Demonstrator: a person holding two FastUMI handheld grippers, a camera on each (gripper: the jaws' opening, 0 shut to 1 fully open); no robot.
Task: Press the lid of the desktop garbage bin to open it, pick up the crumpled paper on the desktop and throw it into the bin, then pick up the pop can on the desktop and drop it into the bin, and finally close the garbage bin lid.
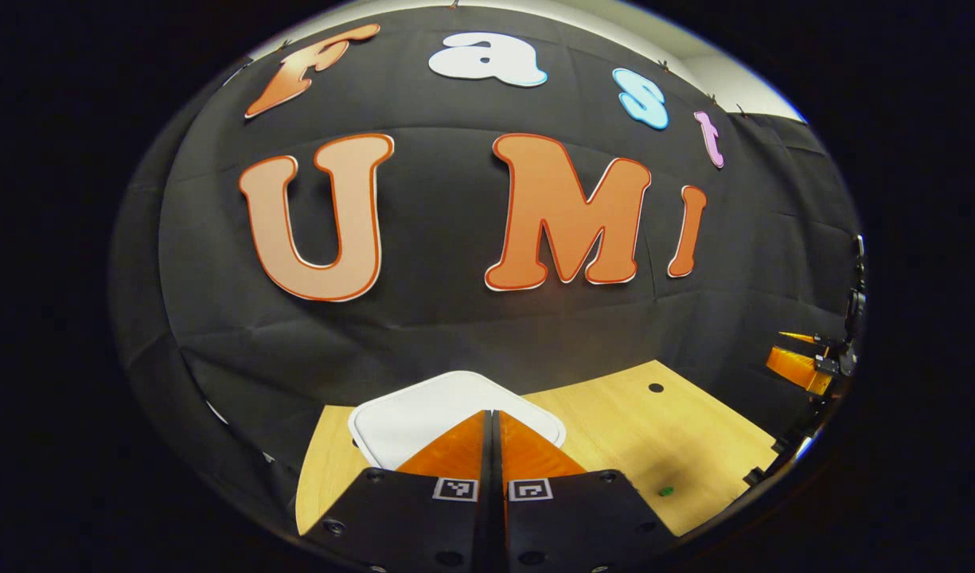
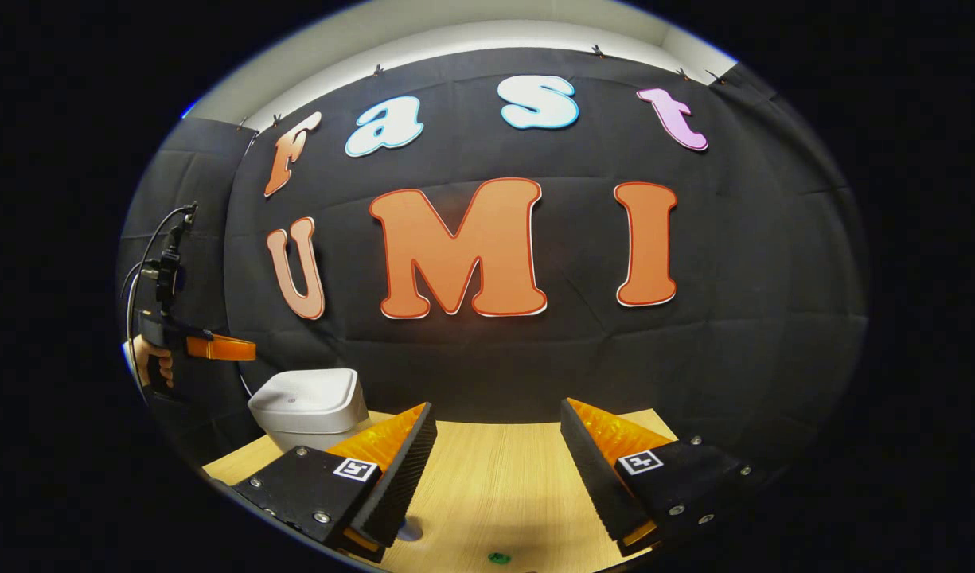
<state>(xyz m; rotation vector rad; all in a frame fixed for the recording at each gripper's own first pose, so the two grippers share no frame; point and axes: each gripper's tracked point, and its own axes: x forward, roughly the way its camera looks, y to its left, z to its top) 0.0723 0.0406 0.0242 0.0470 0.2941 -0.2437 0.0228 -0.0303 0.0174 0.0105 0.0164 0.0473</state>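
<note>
Wooden counter (image 2: 495,493) under us, white bin (image 2: 308,406) at 10 o'clock, lid closed. Our left tongs (image 1: 493,434) pressed together above lid (image 1: 423,410); right tongs (image 2: 499,454) wide apart, empty.

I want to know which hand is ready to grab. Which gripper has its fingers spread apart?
The right gripper: its fingers stand wide apart over the table. The left gripper has its fingers pressed together above the bin lid.

Recording booth: black cloth wall (image 2: 487,374), wooden table (image 2: 495,477).
</note>
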